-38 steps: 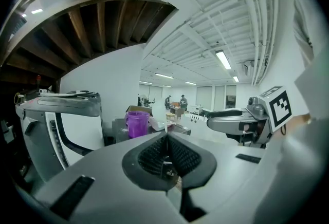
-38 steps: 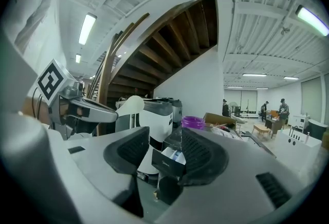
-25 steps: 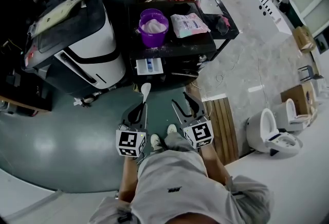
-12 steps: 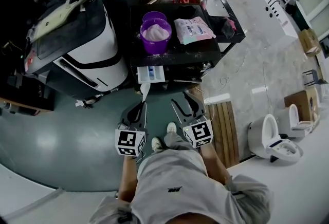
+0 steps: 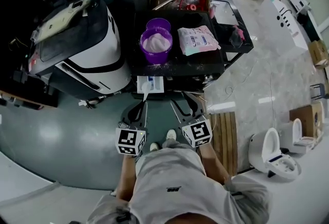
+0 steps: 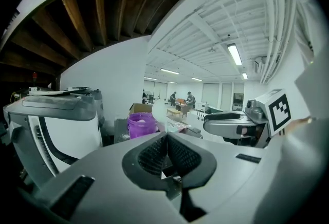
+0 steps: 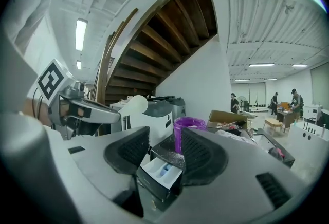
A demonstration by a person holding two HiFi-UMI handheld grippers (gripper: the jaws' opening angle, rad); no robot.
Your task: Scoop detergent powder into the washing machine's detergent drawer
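Two grippers, one scoop, one drawer, logged at the approach.

1. Left gripper [image 5: 139, 111]: jaws pressed together on the thin handle of a white scoop [image 7: 134, 105]. From the head view the scoop bowl now reaches the front edge of the drawer; a second ago it hung well short of it, over the floor. Load in the bowl: cannot tell.
2. Right gripper [image 5: 186, 107]: jaws apart, nothing held. Its own view frames the drawer between the jaws, but beyond them and untouched.
3. Detergent drawer [image 5: 140, 84]: pulled out from the front of the washing machine [image 5: 180, 66], white compartments showing, a blue insert in the middle.
4. Purple tub [image 5: 156, 54]: on the machine top behind the drawer, heaped with pale powder; spilled powder around its base.
5. Detergent bag [image 5: 199, 40]: flat, just beside the tub.

Change noted: both grippers have closed on the machine together. Judgement: approach nearly complete; the scoop is placed to work over the drawer or reach on to the tub.
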